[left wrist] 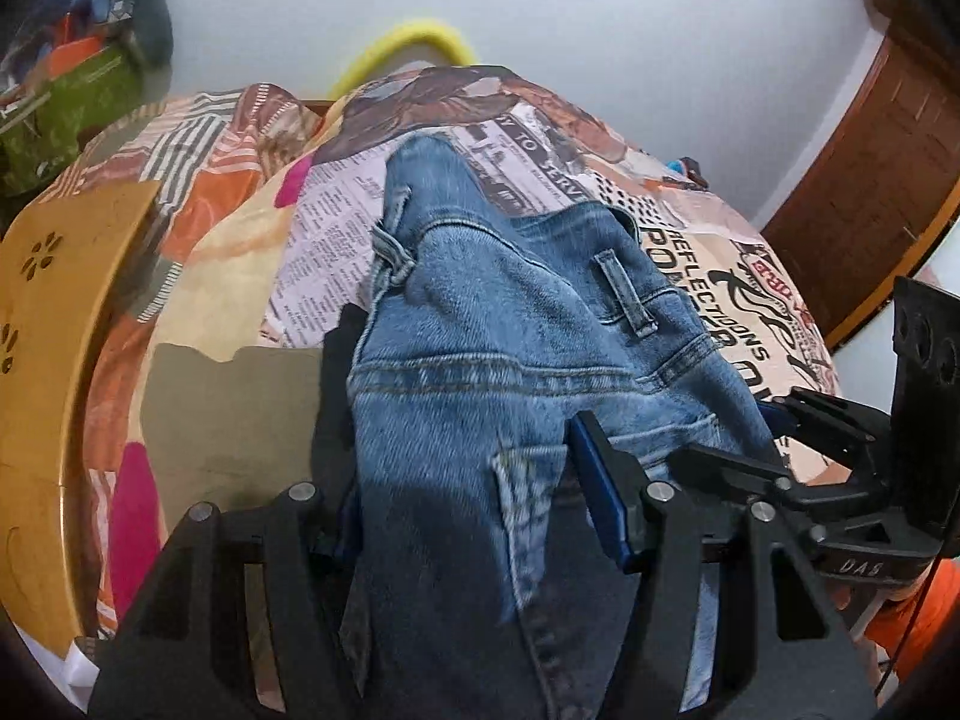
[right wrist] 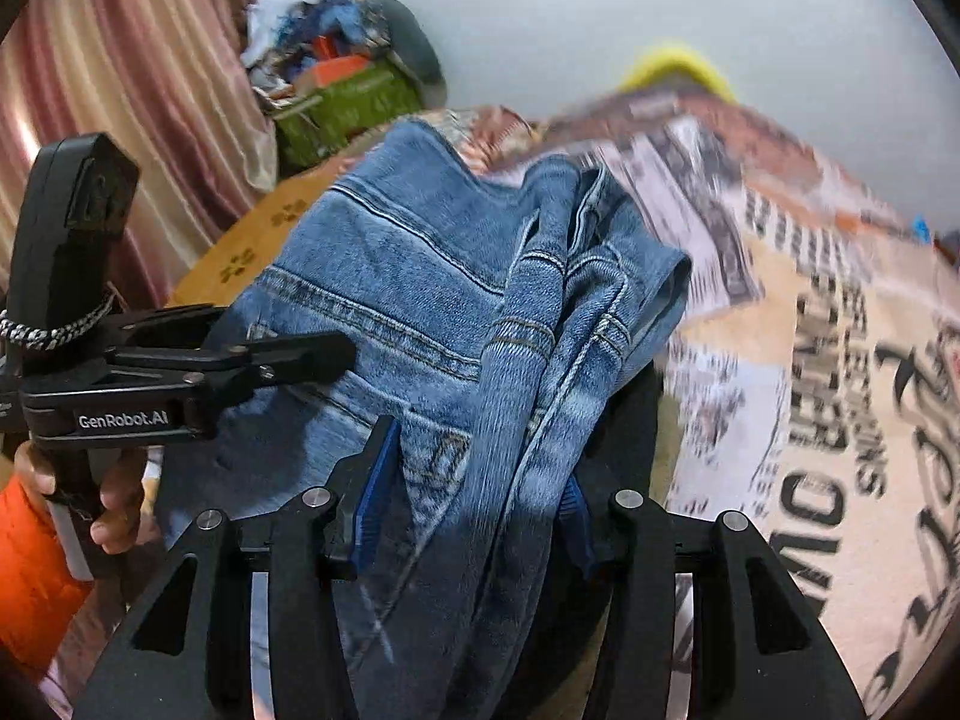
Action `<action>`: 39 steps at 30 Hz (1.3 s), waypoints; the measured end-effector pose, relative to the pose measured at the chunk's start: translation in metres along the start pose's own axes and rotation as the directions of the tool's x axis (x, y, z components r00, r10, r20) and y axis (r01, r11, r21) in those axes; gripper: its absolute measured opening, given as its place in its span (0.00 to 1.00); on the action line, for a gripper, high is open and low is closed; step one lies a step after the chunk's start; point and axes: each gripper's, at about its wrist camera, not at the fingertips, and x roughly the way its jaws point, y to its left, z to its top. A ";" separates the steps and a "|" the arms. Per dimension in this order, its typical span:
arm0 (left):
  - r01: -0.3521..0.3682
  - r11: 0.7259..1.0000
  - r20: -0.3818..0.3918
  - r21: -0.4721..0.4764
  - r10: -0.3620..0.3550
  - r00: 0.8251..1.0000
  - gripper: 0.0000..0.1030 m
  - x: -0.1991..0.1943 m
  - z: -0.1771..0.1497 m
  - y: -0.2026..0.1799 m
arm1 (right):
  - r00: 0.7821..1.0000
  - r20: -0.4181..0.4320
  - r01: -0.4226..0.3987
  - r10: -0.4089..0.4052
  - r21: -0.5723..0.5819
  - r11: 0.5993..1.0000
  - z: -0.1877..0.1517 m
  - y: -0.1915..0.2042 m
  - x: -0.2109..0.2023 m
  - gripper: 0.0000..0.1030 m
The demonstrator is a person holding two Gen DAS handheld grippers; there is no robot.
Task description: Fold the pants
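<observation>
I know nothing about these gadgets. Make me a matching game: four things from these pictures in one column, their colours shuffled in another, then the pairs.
Things:
1. jeans
2. curtain
3. sleeve
4. left gripper

Colours:
A. orange
B. black with blue pads
C. faded blue
D. pink striped

Pairs: 1-C, 2-D, 3-A, 4-B

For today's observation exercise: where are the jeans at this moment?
The jeans fill the centre of both wrist views, gripped between the left gripper and right gripper, over the printed bedspread.
</observation>
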 end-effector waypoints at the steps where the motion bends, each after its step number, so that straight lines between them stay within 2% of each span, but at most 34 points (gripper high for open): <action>1: 0.001 1.000 0.004 0.000 -0.001 1.000 0.59 -0.004 -0.001 0.001 | 1.000 0.003 -0.002 0.002 0.010 1.000 -0.001 -0.002 -0.003 0.49; 3: -0.009 1.000 0.017 -0.001 0.009 1.000 0.59 -0.015 0.000 0.001 | 1.000 0.007 0.004 -0.004 0.004 1.000 0.000 0.001 -0.013 0.50; 7: -0.081 0.996 0.095 -0.024 0.083 0.992 0.59 -0.054 -0.003 0.005 | 0.997 0.013 0.072 -0.072 -0.048 0.996 -0.004 0.009 -0.034 0.50; 9: -0.080 0.996 0.107 -0.041 0.084 0.991 0.59 -0.074 -0.007 0.003 | 0.997 0.043 0.060 -0.058 -0.050 0.997 -0.009 0.011 -0.056 0.50; 11: -0.108 0.994 0.135 -0.031 0.112 0.985 0.59 -0.098 -0.015 -0.003 | 0.997 0.065 0.052 -0.050 -0.043 0.998 -0.011 0.010 -0.070 0.50; 17: -0.196 0.979 0.238 0.053 0.179 0.955 0.59 -0.184 -0.042 -0.049 | 0.983 0.181 0.048 -0.034 -0.074 0.996 -0.021 0.044 -0.143 0.50; 22: -0.198 0.977 0.319 0.085 0.161 0.934 0.59 -0.261 -0.067 -0.087 | 0.957 0.290 0.039 -0.009 -0.097 0.994 -0.036 0.080 -0.213 0.50; 26: -0.225 0.968 0.400 0.111 0.163 0.902 0.59 -0.325 -0.093 -0.120 | 0.930 0.366 0.034 0.009 -0.111 0.993 -0.054 0.105 -0.263 0.50; 32: -0.271 0.953 0.530 0.136 0.162 0.832 0.59 -0.412 -0.146 -0.169 | 0.883 0.467 0.017 0.049 -0.137 0.990 -0.091 0.142 -0.331 0.50; 36: -0.291 0.950 0.589 0.115 0.171 0.790 0.59 -0.448 -0.183 -0.192 | 0.851 0.524 0.039 0.047 -0.151 0.988 -0.118 0.162 -0.363 0.50; 39: -0.296 0.950 0.615 0.096 0.177 0.768 0.62 -0.467 -0.205 -0.206 | 0.829 0.557 0.057 0.038 -0.152 0.987 -0.135 0.170 -0.377 0.50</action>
